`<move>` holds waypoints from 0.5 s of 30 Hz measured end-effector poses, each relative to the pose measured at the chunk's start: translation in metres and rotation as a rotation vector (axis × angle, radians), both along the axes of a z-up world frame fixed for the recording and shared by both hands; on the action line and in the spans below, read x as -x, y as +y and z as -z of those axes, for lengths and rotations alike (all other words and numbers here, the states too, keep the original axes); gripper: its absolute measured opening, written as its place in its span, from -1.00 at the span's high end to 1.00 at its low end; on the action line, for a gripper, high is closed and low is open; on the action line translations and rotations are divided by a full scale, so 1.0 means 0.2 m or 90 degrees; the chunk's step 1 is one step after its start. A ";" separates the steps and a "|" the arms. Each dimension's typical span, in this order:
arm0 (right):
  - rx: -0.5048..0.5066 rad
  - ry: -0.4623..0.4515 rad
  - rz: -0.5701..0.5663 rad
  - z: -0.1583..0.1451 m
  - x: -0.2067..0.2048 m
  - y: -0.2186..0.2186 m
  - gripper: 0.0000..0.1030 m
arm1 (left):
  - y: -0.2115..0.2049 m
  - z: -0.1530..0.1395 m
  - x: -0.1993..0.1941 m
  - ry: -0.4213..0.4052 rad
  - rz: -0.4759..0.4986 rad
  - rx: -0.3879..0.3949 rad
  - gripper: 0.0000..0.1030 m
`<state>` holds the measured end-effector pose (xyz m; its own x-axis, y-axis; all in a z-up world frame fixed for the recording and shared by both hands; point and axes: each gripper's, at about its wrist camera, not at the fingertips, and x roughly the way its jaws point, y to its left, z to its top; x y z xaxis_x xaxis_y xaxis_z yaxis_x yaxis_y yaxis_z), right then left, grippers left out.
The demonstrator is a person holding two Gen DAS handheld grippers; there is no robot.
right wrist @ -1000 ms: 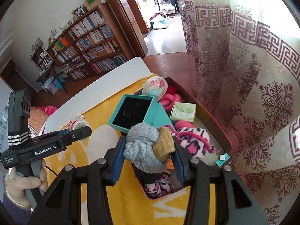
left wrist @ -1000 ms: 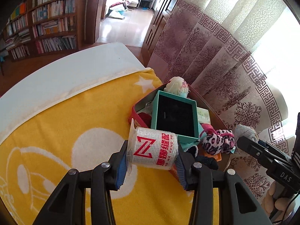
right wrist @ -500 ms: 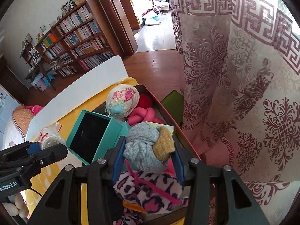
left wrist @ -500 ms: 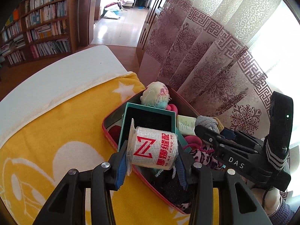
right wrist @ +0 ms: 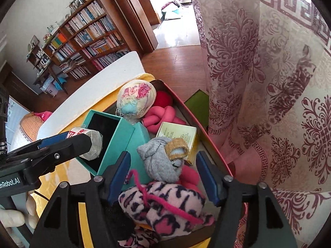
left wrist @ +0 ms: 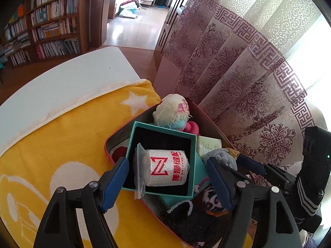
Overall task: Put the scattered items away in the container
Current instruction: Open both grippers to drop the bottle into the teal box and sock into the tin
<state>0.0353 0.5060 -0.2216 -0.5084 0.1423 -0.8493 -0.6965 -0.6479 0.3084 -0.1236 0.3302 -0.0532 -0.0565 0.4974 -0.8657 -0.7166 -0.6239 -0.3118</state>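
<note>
A red-rimmed container (left wrist: 115, 133) (right wrist: 192, 111) sits on a yellow blanket and holds many items. My left gripper (left wrist: 165, 184) is open; the white roll with a red Z (left wrist: 165, 170) (right wrist: 93, 142) lies between its fingers inside the open teal box (left wrist: 161, 136) (right wrist: 115, 132). My right gripper (right wrist: 163, 177) is open; the grey and mustard sock ball (right wrist: 163, 161) (left wrist: 222, 158) rests between its fingers on the pile in the container.
The container also holds a floral cloth ball (right wrist: 135, 99), pink knot (right wrist: 163, 115), green card box (right wrist: 178, 133) and leopard-print fabric (right wrist: 161, 208). A patterned curtain (right wrist: 269, 82) hangs just right of it. Bookshelves (left wrist: 45, 26) stand far left.
Both grippers opened. The roll dropped from the left gripper into the teal box. The sock ball left the right gripper and sits on the pile.
</note>
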 end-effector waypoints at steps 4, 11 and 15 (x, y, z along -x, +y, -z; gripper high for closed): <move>0.003 0.010 0.009 -0.02 -0.03 0.00 -0.40 | -0.02 -0.01 0.02 -0.004 -0.010 -0.004 -0.53; -0.005 0.020 0.014 -0.08 -0.05 -0.05 -0.42 | -0.12 -0.07 0.02 0.025 -0.047 -0.002 -0.95; -0.012 0.009 0.016 -0.11 -0.08 -0.11 -0.53 | -0.20 -0.14 -0.03 0.096 -0.081 0.024 -0.99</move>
<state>0.0516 0.4842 -0.1995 -0.5159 0.1706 -0.8395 -0.7081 -0.6365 0.3058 -0.1179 0.2896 -0.0249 -0.2472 0.4449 -0.8608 -0.6677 -0.7220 -0.1814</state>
